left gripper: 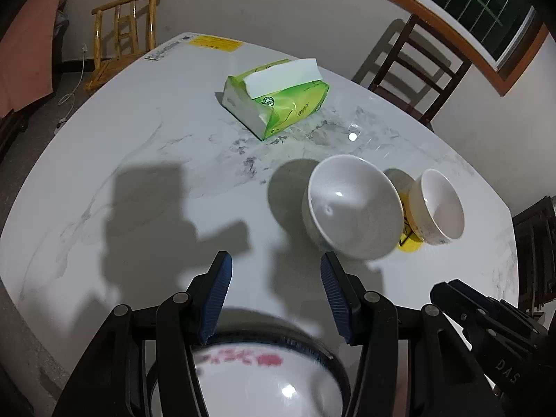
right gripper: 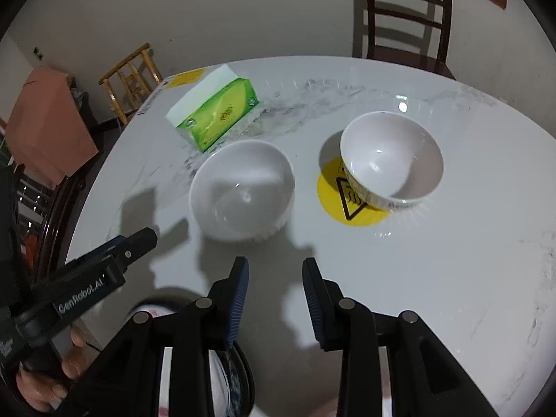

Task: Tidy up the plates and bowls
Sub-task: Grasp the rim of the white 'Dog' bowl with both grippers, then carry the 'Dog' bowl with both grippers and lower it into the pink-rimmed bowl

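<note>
Two bowls stand on the marble table [left gripper: 139, 173]: a plain white bowl [left gripper: 351, 208] [right gripper: 243, 191], and to its right a smaller patterned-rim bowl [left gripper: 438, 208] [right gripper: 391, 160] on a yellow warning sticker [right gripper: 351, 208]. A third bowl [left gripper: 264, 371] [right gripper: 226, 365], with a dark rim and pink pattern, lies blurred below the bases of the fingers in both views. My left gripper [left gripper: 276, 264] [right gripper: 139, 243] is open with only bare tabletop between its pads. My right gripper [right gripper: 276, 267] [left gripper: 451, 288] is also open, short of the white bowl, with nothing between its blue pads.
A green tissue box [left gripper: 278, 100] [right gripper: 219, 118] sits on the table behind the bowls. A dark chair [left gripper: 417, 76] [right gripper: 406, 17] and a light wooden chair [left gripper: 121, 34] stand at the far side. A hand [right gripper: 45, 375] holds the left gripper's handle.
</note>
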Available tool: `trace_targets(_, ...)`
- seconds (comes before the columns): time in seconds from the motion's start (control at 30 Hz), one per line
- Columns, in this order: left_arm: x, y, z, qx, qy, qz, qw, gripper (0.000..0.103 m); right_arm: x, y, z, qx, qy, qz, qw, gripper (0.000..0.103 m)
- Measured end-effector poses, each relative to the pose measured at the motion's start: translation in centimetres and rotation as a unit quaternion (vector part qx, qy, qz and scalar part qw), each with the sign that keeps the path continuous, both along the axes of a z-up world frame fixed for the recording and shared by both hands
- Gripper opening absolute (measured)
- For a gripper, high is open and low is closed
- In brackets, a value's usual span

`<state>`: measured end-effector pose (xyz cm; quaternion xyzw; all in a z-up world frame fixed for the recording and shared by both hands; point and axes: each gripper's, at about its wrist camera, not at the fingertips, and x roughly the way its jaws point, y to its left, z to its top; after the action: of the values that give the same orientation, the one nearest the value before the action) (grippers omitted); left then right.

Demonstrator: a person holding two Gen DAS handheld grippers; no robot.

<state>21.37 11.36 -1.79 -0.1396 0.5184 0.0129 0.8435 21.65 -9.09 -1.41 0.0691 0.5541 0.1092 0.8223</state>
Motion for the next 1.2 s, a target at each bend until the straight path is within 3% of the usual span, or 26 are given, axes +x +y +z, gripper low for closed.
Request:
trace_targets(0.47,5.9,-1.0,-2.6,-0.011,0.02,-0.005,0.9997,0.046,6.2,1.3,-4.6,-0.024,0.045,-0.027,0.998,0.033)
trace_targets(0.63,6.8,-1.6,-4.3,-0.012,0.038,-0.013,0.9991,0.029,6.5,1.8,-5.3,-0.026,0.041,-0.018,0.999,0.028)
trace_targets(0.93,7.3,-2.4,-4.9,-0.012,0.038,-0.026,0.9988,0.01,6.9,1.7,-6.0,-0.015,0.04,-0.019,0.999,0.016)
trace_targets(1.2,6.9,-2.8,-4.8,-0.012,0.041,-0.022,0.9989,0.007,6.5,1.7,-5.9,-0.013,0.043,-0.02,0.999,0.016)
